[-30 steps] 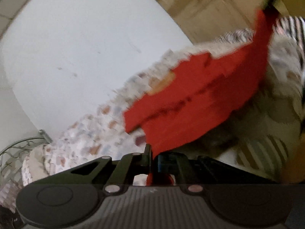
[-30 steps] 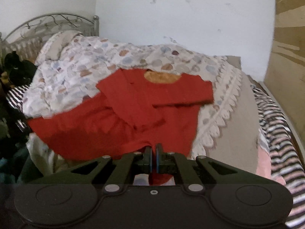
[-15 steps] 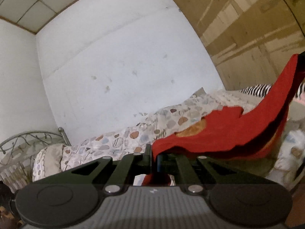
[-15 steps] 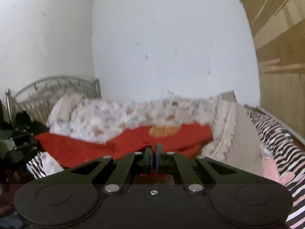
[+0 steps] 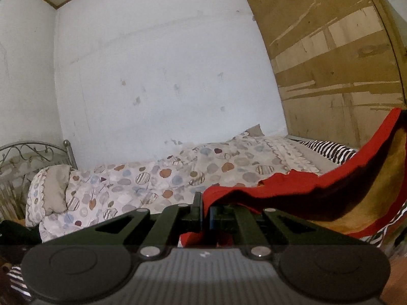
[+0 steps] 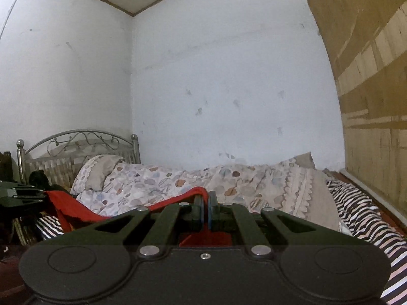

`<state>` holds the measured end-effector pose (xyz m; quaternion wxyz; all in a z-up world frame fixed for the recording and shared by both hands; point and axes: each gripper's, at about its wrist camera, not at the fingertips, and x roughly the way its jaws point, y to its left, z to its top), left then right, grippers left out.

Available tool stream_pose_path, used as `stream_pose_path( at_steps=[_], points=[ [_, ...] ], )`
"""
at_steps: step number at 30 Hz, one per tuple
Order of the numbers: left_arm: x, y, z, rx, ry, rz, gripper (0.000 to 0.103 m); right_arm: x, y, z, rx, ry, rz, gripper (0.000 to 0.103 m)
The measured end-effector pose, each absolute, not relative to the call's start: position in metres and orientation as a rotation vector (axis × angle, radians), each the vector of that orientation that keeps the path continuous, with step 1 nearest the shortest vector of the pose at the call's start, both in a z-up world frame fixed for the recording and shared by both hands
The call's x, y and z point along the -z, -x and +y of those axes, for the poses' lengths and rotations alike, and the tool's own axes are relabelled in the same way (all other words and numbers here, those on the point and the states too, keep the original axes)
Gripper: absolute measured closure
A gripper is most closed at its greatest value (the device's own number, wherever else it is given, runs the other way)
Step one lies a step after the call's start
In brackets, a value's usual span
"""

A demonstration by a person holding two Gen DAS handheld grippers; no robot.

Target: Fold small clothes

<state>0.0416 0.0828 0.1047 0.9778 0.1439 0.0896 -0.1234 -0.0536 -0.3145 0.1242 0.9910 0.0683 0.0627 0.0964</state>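
Note:
A small red garment [image 5: 300, 190] with an orange patch hangs stretched in the air above the bed. My left gripper [image 5: 204, 208] is shut on one edge of it; the cloth runs from the fingers up and away to the right. In the right wrist view my right gripper [image 6: 205, 208] is shut on another edge of the red garment [image 6: 73, 207], which sags away to the left toward the other gripper's black body [image 6: 17, 195]. The lower part of the garment is hidden behind both gripper bodies.
A bed with a spotted quilt [image 5: 157, 178] and a pillow [image 6: 99, 171] lies below, against a white wall. A metal headboard [image 6: 76, 139] stands at the left, a zebra-striped cloth [image 6: 356, 211] at the right, wooden panelling [image 5: 330, 63] beyond it. Dark items [image 6: 38, 178] sit at the left.
Both grippers have risen with the red garment, lifting it off the quilt. It lay spread on the bed before and now hangs taut between them. Both views have tilted up toward the wall.

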Motion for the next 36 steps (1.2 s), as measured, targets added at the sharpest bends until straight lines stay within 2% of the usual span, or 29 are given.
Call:
stream_pose_path(
  at_steps=[7,14,20,27,29,31,32,34,36],
  points=[
    [-0.134,-0.117,0.08,0.282,-0.249,0.212,0.099,-0.152,-0.017,-0.333,-0.234,-0.121,0.165,0.101],
    [-0.13,-0.265,0.061,0.259,-0.267,0.29,0.099,-0.166,-0.16,-0.348,-0.233,-0.092,0.263,0.101],
    [-0.071,-0.401,0.045,0.276,-0.247,0.474,0.098,-0.112,-0.299,-0.367,-0.166,-0.105,0.419,0.101],
    [0.006,-0.5,0.052,0.305,-0.175,0.681,0.098,-0.02,-0.409,-0.381,-0.129,-0.185,0.653,0.1],
    [0.021,-0.51,0.055,0.321,-0.151,0.729,0.098,-0.003,-0.423,-0.387,-0.132,-0.23,0.688,0.094],
    [0.03,-0.514,0.056,0.331,-0.149,0.758,0.098,0.006,-0.43,-0.394,-0.133,-0.271,0.698,0.075],
    [0.034,-0.516,0.056,0.341,-0.154,0.765,0.098,0.008,-0.43,-0.399,-0.132,-0.291,0.698,0.069],
    [0.039,-0.516,0.057,0.352,-0.163,0.769,0.098,0.007,-0.427,-0.409,-0.139,-0.326,0.685,0.039],
    [0.036,-0.52,0.056,0.362,-0.156,0.776,0.097,0.004,-0.417,-0.415,-0.149,-0.337,0.657,0.033]
  ],
)
